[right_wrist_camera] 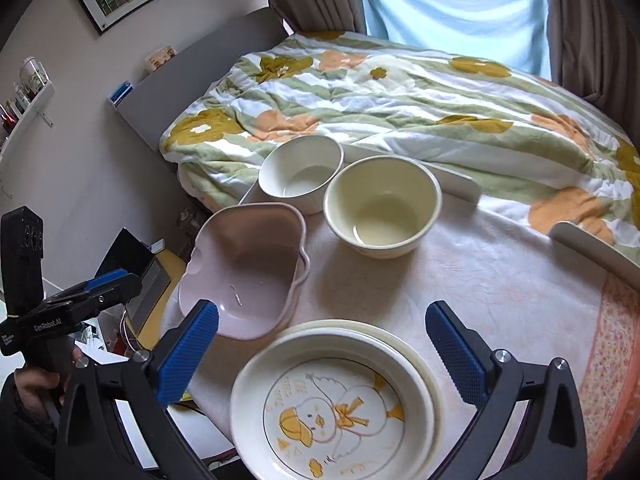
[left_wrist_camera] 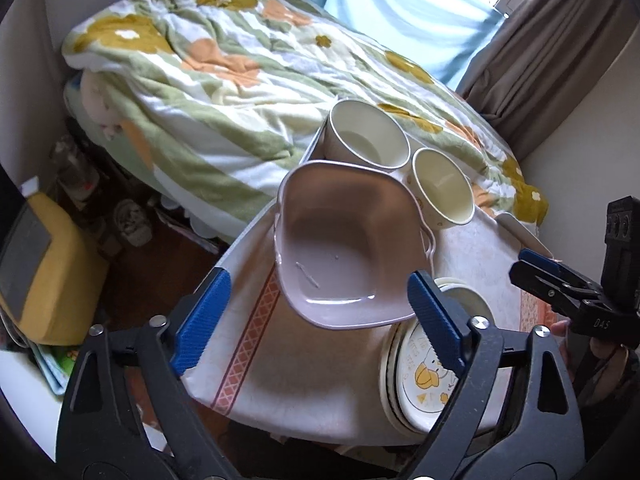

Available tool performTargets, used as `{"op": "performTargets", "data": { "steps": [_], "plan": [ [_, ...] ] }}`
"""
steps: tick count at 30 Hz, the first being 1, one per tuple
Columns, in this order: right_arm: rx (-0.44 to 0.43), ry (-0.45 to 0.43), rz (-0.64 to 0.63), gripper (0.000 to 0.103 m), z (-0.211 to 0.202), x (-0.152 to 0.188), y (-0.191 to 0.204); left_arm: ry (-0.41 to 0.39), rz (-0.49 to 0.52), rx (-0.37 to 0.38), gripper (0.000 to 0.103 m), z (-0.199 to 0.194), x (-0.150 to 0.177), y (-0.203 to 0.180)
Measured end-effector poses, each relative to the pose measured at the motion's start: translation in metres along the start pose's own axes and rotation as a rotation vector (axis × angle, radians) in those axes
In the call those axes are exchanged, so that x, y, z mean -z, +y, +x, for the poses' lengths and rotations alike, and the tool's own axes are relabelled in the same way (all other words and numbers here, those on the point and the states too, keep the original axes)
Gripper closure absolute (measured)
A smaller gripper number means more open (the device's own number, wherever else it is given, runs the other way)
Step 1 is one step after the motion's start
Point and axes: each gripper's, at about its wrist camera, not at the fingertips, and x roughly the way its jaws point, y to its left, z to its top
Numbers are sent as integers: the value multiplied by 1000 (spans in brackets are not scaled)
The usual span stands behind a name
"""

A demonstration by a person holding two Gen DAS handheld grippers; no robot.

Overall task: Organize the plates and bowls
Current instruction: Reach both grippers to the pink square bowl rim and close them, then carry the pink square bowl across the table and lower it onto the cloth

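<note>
Both tools are free of the dishes. The left tool [left_wrist_camera: 316, 316] hangs with its blue pads spread wide and nothing between them, and the right tool [right_wrist_camera: 322, 350] stands just as wide, also empty, above the plates.

On the cloth-covered surface [right_wrist_camera: 500, 280] the plates are already gathered: a duck-print plate [right_wrist_camera: 336, 412] tops a small stack of plates at the near edge. Just beyond it on the left sits the pink square bowl [right_wrist_camera: 244, 276], its near corner touching or overlapping the stack's rim; which, I cannot tell. Farther back stand two round bowls side by side, a white bowl [right_wrist_camera: 300, 172] on the left and a cream bowl [right_wrist_camera: 380, 208] on the right, close together and perhaps touching. The flowered quilt [right_wrist_camera: 400, 96] on the bed lies behind.

By my reading the plates are done and the bowls remain loose. The next move likely calls for closing one tool on a round bowl's rim and nesting it into its neighbour, lifting clear first so the thin rim does not slip.
</note>
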Motion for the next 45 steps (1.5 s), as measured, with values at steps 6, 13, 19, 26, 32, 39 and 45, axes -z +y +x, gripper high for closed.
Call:
{"op": "performTargets", "data": {
  "steps": [6,13,19,26,32,39,45],
  "plan": [
    [-33,133,52,33,70,-8,10,118,-20,60,52,55,-8,19],
    [-26,191,113,59,108,-4,11,199,20,86,79,90,-19,28],
    [-22,189,150,89,115,-1,7,231,84,44,92,99,-21,25],
    [0,136,177,89,104,2,14,199,165,28,93,82,-25,15],
    [-8,52,184,89,70,6,23,136,233,25,93,46,-33,-9],
    [-2,-74,216,89,0,23,11,69,308,52,93,1,-22,-70],
    [36,-138,241,89,-64,51,-20,49,356,100,93,-20,11,-145]
  ]
}}
